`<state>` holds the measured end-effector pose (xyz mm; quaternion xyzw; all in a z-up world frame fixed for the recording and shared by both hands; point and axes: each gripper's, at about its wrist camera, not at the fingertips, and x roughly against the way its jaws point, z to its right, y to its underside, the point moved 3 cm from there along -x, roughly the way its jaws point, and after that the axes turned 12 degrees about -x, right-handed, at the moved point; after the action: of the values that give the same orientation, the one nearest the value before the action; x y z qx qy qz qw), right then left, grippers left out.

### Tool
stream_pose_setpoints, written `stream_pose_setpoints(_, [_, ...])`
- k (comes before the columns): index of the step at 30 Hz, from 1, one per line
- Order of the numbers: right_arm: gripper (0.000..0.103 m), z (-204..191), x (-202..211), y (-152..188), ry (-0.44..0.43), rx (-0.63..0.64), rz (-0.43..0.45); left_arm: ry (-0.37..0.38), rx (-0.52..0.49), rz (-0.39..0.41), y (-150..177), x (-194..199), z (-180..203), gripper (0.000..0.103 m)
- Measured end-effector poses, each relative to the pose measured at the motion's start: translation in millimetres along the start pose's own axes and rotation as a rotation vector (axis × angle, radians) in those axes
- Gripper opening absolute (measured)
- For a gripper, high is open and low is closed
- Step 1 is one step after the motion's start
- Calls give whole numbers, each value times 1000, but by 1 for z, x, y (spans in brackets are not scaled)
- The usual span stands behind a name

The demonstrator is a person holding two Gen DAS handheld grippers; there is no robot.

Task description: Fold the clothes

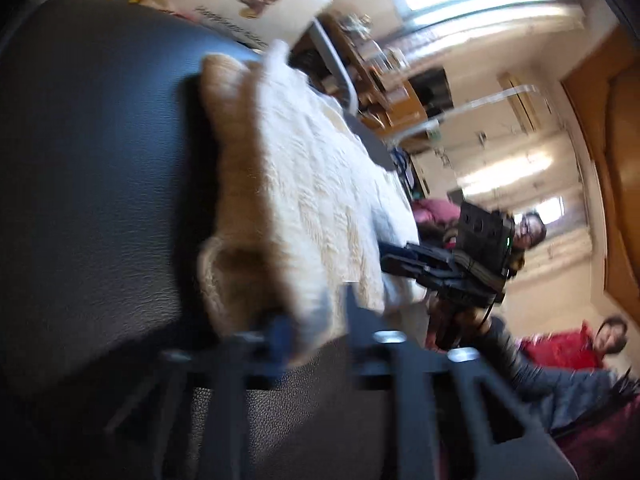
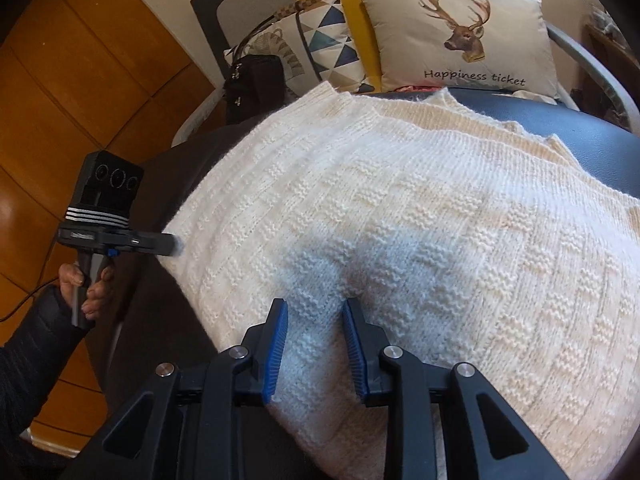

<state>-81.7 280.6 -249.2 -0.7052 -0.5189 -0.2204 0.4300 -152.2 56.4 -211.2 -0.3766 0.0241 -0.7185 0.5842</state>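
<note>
Hands first: the left hand (image 2: 86, 284) shows at nine o'clock in the right wrist view, fingers wrapped round the grey handle, a dark padded sleeve (image 2: 32, 356) running off toward seven o'clock, and the left tongs (image 2: 174, 245) point level toward three o'clock, their tips right at the near left edge of the sweater (image 2: 400, 232). In the left wrist view, which is blurred, those tongs (image 1: 308, 332) sit at six o'clock pinched on a bunched knit edge of that sweater (image 1: 304, 184). The right tongs (image 2: 314, 344) come in from six o'clock, angled down, and a raised ridge of the cream knit stands between the blue pads (image 2: 276, 344), which press on it from both sides, so they are gripping the fabric. From the other side the right tongs (image 1: 390, 264) show at four o'clock against the garment's far edge, the hand (image 1: 452, 320) below on the handle. The sweater itself lies spread flat over the dark leather sofa seat (image 2: 560, 116), its collar end toward twelve o'clock. Behind it, at twelve o'clock, a deer cushion (image 2: 460, 40) reading "Happiness ticket" leans on the backrest, a triangle-pattern cushion (image 2: 320, 36) beside it at eleven, and a black handbag (image 2: 256, 84) stands at the seat's end; what is inside the bag cannot be seen. Wooden panelling (image 2: 60, 80) fills ten o'clock.
</note>
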Motion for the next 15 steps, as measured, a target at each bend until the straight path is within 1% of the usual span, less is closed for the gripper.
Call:
stream_pose_setpoints(1, [28,2,4,-3,-28,-15,-15,6,-28,-6,7,-1,7,9])
stream_pose_setpoints(3, [28,2,17,-14,-113,-16,-20,14,-75,4,18,0,24,8])
stream_pose_setpoints(4, [28,-1,25,-23,-133,13,-7,23,-90,21,23,3,33,7])
stream_pose_setpoints(6, [28,-6,35,-43,-156,33,-4,40,-89,59,35,13,44,7])
stream_pose_setpoints(9, [29,-19,35,-80,-111,67,-29,40,-67,95,52,24,53,7])
stream_pose_setpoints(10, [30,-24,30,-92,-101,64,-59,37,-56,95,58,23,54,7])
stream_pose_setpoints(12, [32,-34,13,-114,-82,61,-147,35,-39,90,69,19,57,7])
stream_pose_setpoints(14, [32,-41,-5,-134,-14,132,-197,38,-20,82,77,13,59,7])
stream_pose_setpoints(15, [32,-47,-13,-139,6,169,-218,53,-8,88,79,11,59,7])
